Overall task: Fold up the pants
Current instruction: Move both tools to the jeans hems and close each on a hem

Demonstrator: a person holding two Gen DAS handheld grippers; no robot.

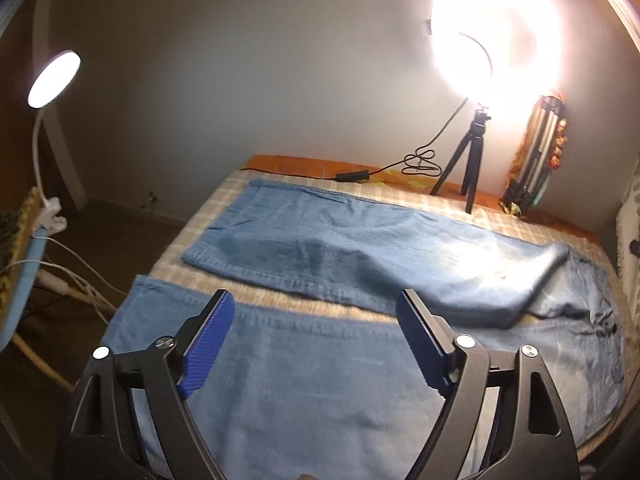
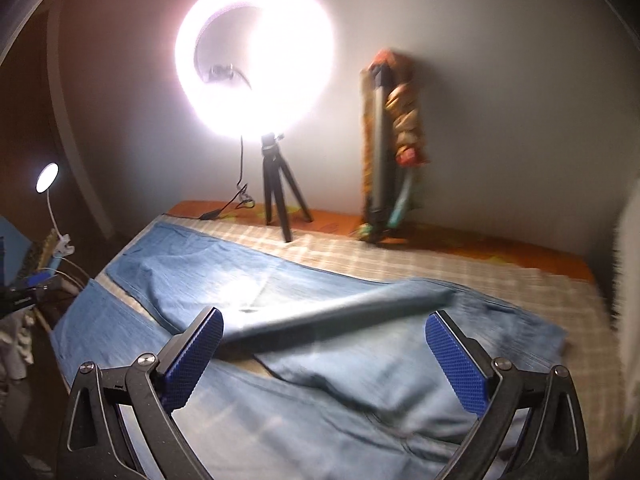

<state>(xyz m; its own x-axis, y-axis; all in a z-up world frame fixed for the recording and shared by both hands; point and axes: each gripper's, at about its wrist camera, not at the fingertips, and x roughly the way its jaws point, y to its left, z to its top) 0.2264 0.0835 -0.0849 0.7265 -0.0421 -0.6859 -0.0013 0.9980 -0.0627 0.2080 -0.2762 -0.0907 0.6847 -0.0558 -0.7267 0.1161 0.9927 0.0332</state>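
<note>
Count: one pair of pants (image 1: 328, 264) ahead of the claw, one ring light (image 2: 256, 48) (on tripod), one clip lamp (image 1: 54, 78), two claws.

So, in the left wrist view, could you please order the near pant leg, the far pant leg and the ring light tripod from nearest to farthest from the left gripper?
1. Near pant leg: directly under the open left gripper.
2. Far pant leg: beyond it, across a strip of checked cloth.
3. Ring light tripod: at the back right, by the wall.
</note>
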